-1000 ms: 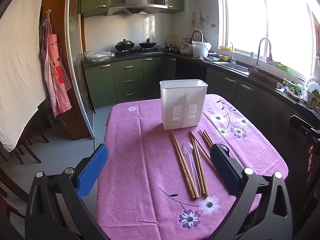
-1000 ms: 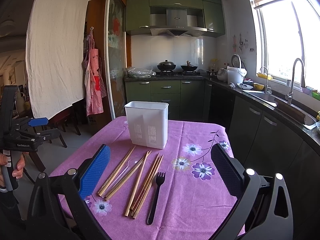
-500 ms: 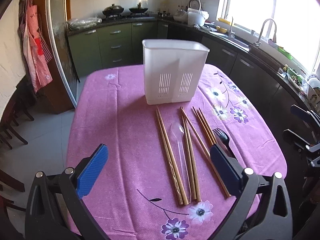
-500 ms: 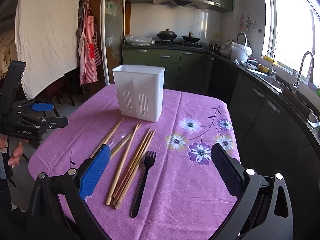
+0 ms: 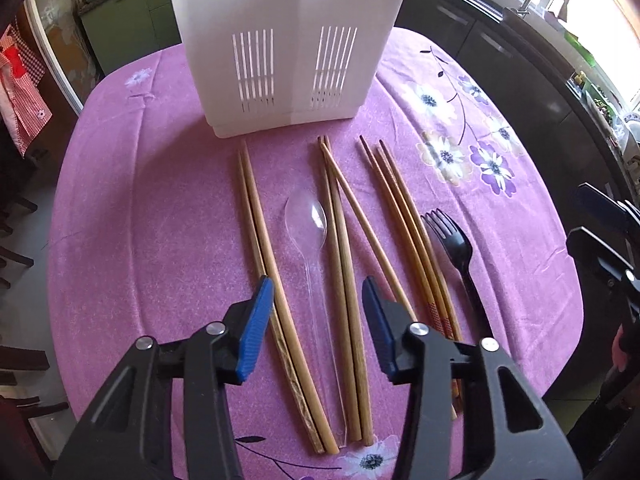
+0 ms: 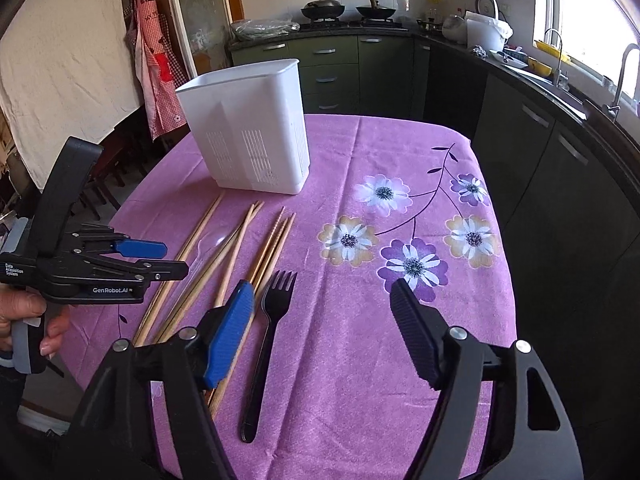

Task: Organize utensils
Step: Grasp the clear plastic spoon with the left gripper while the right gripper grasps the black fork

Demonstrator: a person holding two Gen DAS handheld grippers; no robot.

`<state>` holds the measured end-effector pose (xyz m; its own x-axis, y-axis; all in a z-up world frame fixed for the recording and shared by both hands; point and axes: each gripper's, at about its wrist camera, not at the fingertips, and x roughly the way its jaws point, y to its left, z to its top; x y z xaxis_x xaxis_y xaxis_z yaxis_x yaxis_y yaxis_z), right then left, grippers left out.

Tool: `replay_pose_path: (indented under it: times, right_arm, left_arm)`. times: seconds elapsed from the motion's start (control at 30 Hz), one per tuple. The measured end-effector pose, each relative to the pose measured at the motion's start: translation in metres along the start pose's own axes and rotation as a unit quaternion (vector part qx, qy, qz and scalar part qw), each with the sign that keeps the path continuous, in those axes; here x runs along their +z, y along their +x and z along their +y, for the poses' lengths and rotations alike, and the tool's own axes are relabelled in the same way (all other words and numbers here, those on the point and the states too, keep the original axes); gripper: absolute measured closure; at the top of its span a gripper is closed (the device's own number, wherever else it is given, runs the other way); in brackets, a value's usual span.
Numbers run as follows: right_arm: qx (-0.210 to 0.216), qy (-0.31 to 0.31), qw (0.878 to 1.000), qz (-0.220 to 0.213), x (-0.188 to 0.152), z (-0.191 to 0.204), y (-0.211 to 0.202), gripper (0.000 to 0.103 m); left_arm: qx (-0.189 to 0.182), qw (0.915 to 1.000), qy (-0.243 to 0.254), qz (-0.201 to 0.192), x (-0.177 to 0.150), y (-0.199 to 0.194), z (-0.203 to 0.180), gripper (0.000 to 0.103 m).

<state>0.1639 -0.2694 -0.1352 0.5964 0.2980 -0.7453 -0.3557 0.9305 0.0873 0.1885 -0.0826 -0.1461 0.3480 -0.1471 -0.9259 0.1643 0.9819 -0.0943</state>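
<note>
A white slotted utensil holder (image 5: 288, 44) (image 6: 248, 136) stands upright on the purple flowered tablecloth (image 5: 160, 200). In front of it lie several wooden chopsticks (image 5: 340, 240) (image 6: 224, 264), a clear plastic spoon (image 5: 308, 220) and a black plastic fork (image 5: 456, 244) (image 6: 268, 328). My left gripper (image 5: 318, 300) is half open and empty, low over the spoon handle and the chopsticks. It also shows in the right wrist view (image 6: 160, 258). My right gripper (image 6: 322, 304) is open and empty, just right of the fork.
The table's near and side edges drop to the floor. Dark green kitchen cabinets (image 6: 340, 64), a stove with two woks (image 6: 348, 10) and a sink counter (image 6: 560, 80) lie behind and right. An apron (image 6: 152, 60) and a white cloth (image 6: 60, 52) hang at the left.
Both grippers have moved forward and down toward the utensils. My left gripper's jaws have narrowed over the spoon and chopsticks. My right gripper's jaws stay wide.
</note>
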Motion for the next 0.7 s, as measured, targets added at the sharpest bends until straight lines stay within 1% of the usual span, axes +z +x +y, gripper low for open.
replay_pose_path:
  times: [0.07,0.13,0.17,0.2,0.23,0.27,0.33,0.37,0.57,0.63,0.7]
  right_arm:
    - [0.001,-0.003,1.0,0.003,0.0,0.001,0.003,0.04]
    - [-0.001,-0.006,1.0,0.005,0.0,0.002,0.005,0.05]
    - [-0.003,-0.009,1.0,0.006,0.0,0.002,0.006,0.053]
    - [-0.004,-0.01,1.0,0.006,0.0,0.002,0.007,0.058]
    - [-0.003,-0.011,1.0,0.007,0.0,0.002,0.008,0.059]
    - [-0.003,-0.012,1.0,0.007,0.0,0.002,0.008,0.06]
    - [-0.006,-0.015,1.0,0.009,-0.001,0.003,0.009,0.064]
    - [-0.008,-0.017,1.0,0.01,-0.001,0.003,0.009,0.064]
    - [-0.005,-0.018,1.0,0.014,-0.002,0.004,0.012,0.065]
    - [-0.003,-0.021,1.0,0.015,-0.002,0.006,0.013,0.065]
    - [-0.003,-0.023,1.0,0.015,-0.003,0.007,0.013,0.065]
  left_arm:
    - [0.004,1.0,0.001,0.004,0.005,0.005,-0.002,0.06]
    - [0.002,0.9999,-0.001,0.01,0.008,0.01,-0.002,0.07]
    - [0.003,0.9999,-0.002,0.015,0.009,0.013,-0.003,0.07]
    - [0.006,0.9998,-0.001,0.018,0.01,0.015,-0.003,0.071]
    - [0.008,0.9998,0.0,0.019,0.011,0.017,-0.003,0.071]
    - [0.01,0.9997,-0.001,0.022,0.011,0.02,-0.003,0.072]
    - [0.01,0.9995,-0.002,0.028,0.014,0.025,-0.005,0.08]
    - [0.011,0.9995,-0.001,0.03,0.014,0.027,-0.005,0.082]
    - [0.021,0.9992,0.001,0.033,0.017,0.03,-0.006,0.085]
    - [0.021,0.9988,0.001,0.044,0.016,0.034,-0.005,0.087]
    - [0.021,0.9987,0.001,0.047,0.015,0.035,-0.003,0.088]
